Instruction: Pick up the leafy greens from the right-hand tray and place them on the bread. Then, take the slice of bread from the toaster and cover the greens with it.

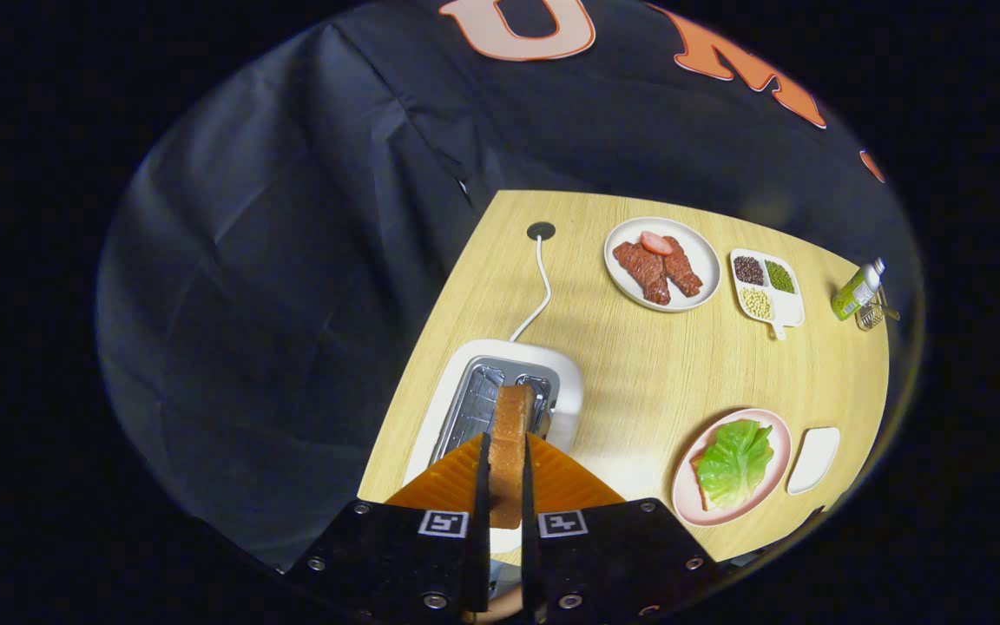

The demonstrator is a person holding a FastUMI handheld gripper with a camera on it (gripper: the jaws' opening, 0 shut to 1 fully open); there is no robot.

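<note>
My gripper [505,486] is clamped on the slice of bread [509,451]: both fingers press its flat faces, slice held upright on edge between them. Slice sits above the toaster [500,404], which lies just ahead of the fingers, slots open, approx. under the slice's far end. Can't tell if the slice's lower edge touches the toaster. White cord [538,286] runs from the toaster's far side to a round port [541,231] in the table [639,365].

Ahead and to the right of the fingers: pink plate [769,434] w/ leafy greens [736,462] lying on the bread [698,490], only an edge of which shows under the leaf. Small white tray [814,458] just right of that plate.

Well beyond: white plate w/ meat pcs [661,264], divided dish of beans [766,287], bottle [858,290] at the far right.
</note>
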